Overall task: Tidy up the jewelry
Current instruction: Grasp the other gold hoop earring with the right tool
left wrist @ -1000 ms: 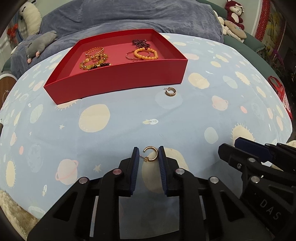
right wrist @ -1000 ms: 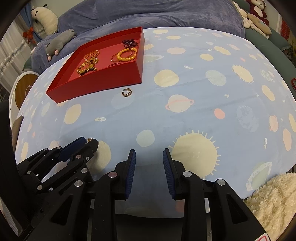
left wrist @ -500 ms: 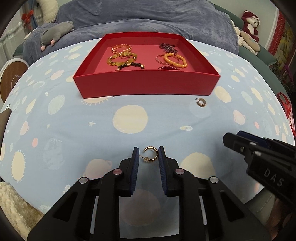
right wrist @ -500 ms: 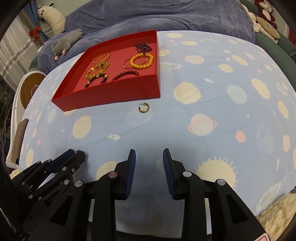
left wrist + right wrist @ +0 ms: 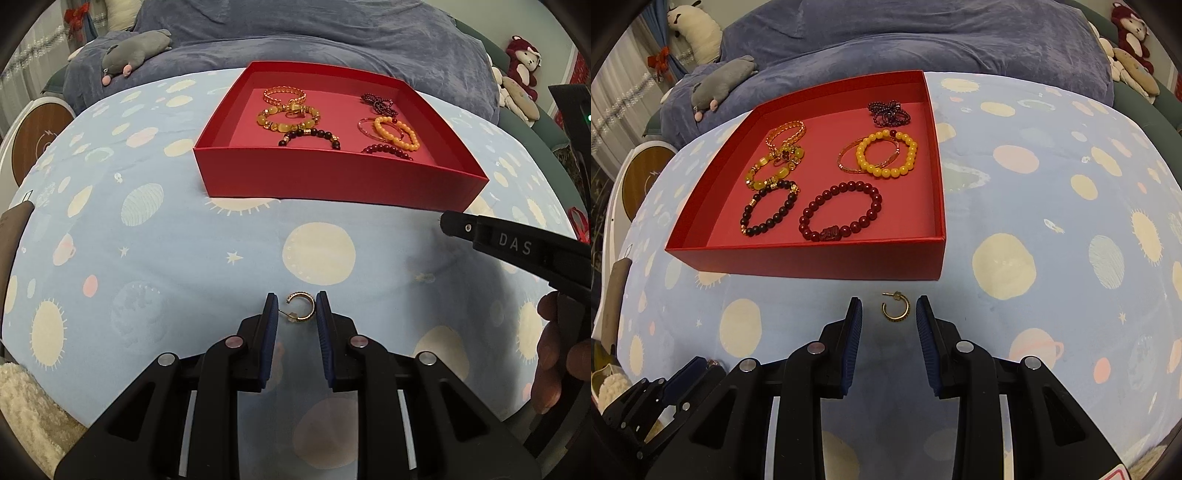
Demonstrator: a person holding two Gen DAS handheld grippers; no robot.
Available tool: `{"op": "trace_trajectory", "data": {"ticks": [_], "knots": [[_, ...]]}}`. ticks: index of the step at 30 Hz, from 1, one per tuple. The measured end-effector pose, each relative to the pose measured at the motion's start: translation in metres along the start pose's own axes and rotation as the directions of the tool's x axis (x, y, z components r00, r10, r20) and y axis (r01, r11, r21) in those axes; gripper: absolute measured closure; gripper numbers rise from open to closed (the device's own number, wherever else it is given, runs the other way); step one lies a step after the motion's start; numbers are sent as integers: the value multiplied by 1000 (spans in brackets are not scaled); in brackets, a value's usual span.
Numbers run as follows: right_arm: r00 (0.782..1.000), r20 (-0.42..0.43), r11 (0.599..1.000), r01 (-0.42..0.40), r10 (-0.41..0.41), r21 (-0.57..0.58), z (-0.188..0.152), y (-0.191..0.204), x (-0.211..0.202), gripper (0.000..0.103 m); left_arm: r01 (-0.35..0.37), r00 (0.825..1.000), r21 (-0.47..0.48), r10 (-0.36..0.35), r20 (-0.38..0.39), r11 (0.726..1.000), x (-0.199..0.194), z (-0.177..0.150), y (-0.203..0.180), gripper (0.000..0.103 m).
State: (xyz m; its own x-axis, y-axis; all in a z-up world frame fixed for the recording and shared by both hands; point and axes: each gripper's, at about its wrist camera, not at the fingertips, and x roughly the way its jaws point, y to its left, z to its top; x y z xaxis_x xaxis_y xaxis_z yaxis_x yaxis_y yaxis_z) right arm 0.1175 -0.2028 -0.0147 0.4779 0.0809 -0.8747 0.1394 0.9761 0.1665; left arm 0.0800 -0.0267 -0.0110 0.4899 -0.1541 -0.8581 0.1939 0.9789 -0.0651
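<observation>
Left gripper (image 5: 296, 308): fingers clamped on a gold hoop earring (image 5: 303, 306).
Right gripper (image 5: 888, 312): fingers apart around second earring (image 5: 895, 306) lying before the red tray (image 5: 812, 260).

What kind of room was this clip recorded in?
Probably a bedroom: a light-blue planet-print bedsheet, a rumpled blue-grey plush blanket, and a grey stuffed toy mouse lying on it.
</observation>
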Motion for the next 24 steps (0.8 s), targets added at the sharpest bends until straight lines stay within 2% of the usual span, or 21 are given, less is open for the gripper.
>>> {"op": "trace_trajectory", "data": {"ticks": [11, 17, 24], "knots": [[1000, 3, 999, 31, -31, -34, 1, 3, 13, 76, -2, 1000, -23, 1, -8, 1000, 4, 2, 5, 82], [998, 14, 994, 69, -68, -79, -1, 6, 13, 87, -2, 1000, -25, 2, -8, 1000, 4, 2, 5, 82], [998, 13, 995, 68, -68, -76, -5, 7, 8, 87, -5, 1000, -23, 5, -7, 1000, 4, 1, 5, 82]]}}
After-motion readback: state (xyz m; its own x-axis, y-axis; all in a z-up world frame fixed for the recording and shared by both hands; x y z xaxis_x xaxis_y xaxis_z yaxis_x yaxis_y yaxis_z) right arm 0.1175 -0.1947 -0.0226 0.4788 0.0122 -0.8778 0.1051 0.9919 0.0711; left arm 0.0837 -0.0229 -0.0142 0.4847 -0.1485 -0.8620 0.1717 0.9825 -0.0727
